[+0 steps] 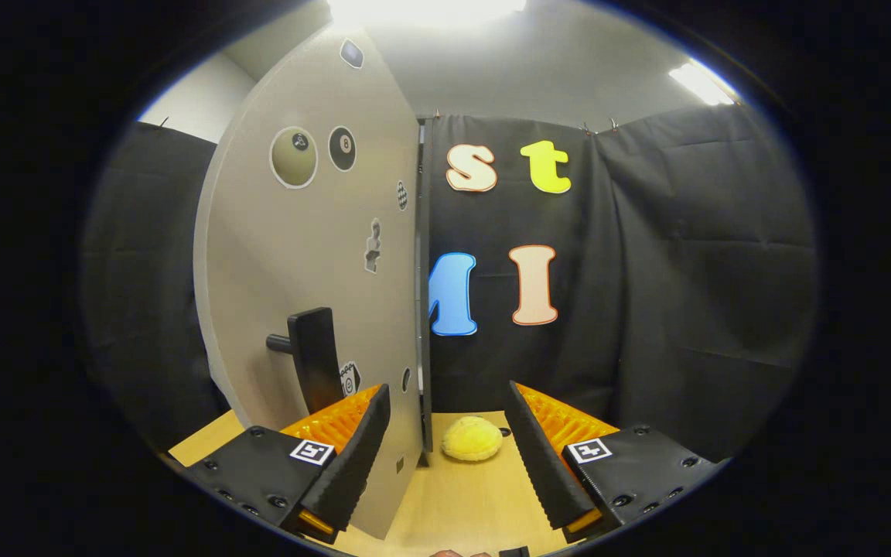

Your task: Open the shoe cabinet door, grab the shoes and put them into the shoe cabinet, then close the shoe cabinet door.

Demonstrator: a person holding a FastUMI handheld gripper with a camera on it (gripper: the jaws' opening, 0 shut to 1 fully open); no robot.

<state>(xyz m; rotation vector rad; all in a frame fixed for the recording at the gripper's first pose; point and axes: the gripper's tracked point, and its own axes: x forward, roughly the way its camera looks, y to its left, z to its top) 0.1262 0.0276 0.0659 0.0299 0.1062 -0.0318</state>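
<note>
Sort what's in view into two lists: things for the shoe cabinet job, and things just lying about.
For the job:
- cabinet door, swung open, its edge between the fingers
- door handle
- hand-held gripper, open
- yellow fluffy slipper, on the table ahead

Just there:
- stickers on the door
- wooden table

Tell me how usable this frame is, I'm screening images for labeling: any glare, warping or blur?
Gripper view: ceiling lights blow out to white; fisheye bends the cabinet door into a curve; yellow shoe beyond the open fingers looks slightly soft, and the door handle stays sharp.

The door [314, 255] edge stands between the spread fingers [353, 449], shoe [472, 439] just beyond.
</note>
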